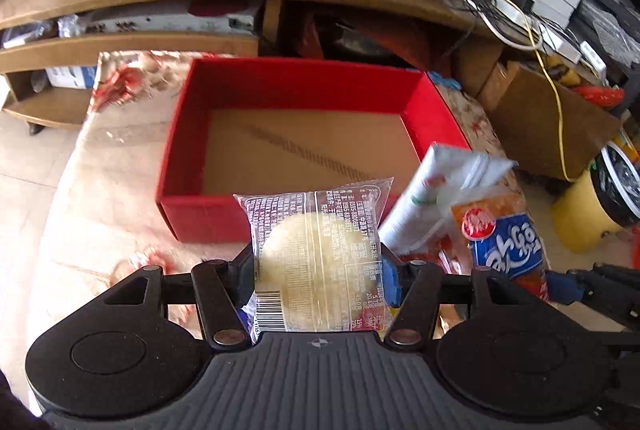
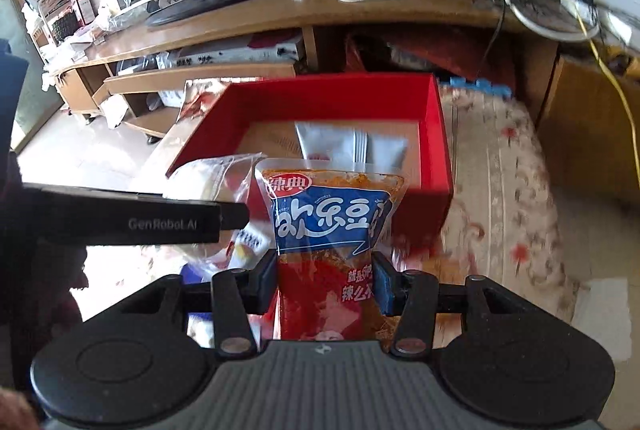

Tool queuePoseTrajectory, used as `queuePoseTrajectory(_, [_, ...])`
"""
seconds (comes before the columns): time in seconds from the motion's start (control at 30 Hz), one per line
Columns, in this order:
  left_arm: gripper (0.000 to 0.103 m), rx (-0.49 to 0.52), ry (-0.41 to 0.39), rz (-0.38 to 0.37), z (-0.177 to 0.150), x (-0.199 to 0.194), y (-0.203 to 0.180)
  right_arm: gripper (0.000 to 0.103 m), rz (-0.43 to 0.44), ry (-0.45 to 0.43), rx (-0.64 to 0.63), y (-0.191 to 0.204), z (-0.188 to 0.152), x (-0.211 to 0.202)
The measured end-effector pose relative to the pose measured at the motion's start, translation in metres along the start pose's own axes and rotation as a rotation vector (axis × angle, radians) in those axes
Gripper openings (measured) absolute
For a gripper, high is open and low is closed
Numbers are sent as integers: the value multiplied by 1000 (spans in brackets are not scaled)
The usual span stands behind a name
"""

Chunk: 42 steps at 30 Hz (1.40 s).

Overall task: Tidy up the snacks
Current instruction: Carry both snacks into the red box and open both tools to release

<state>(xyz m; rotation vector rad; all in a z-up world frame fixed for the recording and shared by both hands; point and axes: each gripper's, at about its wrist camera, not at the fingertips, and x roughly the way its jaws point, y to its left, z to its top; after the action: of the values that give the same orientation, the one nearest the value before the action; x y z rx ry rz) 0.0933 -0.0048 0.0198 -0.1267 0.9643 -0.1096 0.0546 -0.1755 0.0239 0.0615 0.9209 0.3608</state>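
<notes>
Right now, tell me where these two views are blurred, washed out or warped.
Left wrist view: the white packet by the red box is motion-smeared, while the clear bun packet in the left gripper reads sharp. Right wrist view: the floral cloth streaks on the right, daylight washes out the floor at left, and the fisheye bends the wooden shelf.

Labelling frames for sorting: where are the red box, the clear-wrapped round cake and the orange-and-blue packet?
red box (image 1: 434,118), left wrist view, right wall.
clear-wrapped round cake (image 1: 316,254), left wrist view, cake centre.
orange-and-blue packet (image 2: 326,222), right wrist view, blue label.
</notes>
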Motion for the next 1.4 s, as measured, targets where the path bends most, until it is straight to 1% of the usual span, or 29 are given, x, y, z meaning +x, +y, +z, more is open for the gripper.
queuePoseTrajectory(0.1, [65,9,11,-8,-4,0,-2,46,-16,3,-5,0,-7,-3])
queuePoseTrajectory(0.23, [65,6,11,-10,-6,0,0,46,-26,-12,28,-8,-8,-9])
queuePoseTrajectory(0.4, [65,-15,0,-8,-1,-2,6,46,-17,-79,67,-15,6,-27])
queuePoseTrajectory(0.57, [65,-21,-19,-25,10,-3,4,46,-22,-137,56,-15,33,-35])
queuePoseTrajectory(0.7, [65,-17,-46,-34,26,-5,-1,46,-35,-180,43,-17,63,-36])
queuePoseTrajectory(0.8, [66,-23,-76,-32,42,-6,-2,46,-46,-206,29,-19,85,-32])
queuePoseTrajectory(0.9, [65,-27,-104,-17,58,-3,-2,46,-56,-217,16,-20,107,-20])
queuePoseTrajectory(1.0, [64,-29,-128,16,73,4,0,46,-63,-198,10,-24,121,1])
queuePoseTrajectory(1.03, [64,-33,-125,27,77,9,1,46,-66,-185,10,-25,123,10])
queuePoseTrajectory(1.2, [63,-38,-54,60,85,45,2,46,-70,-93,11,-36,128,53])
queuePoseTrajectory(1.3, [63,-36,-23,60,84,57,1,48,-53,-76,16,-40,131,68])
queuePoseTrajectory(1.4, [66,-26,-17,60,82,61,0,50,-28,-56,28,-43,133,78])
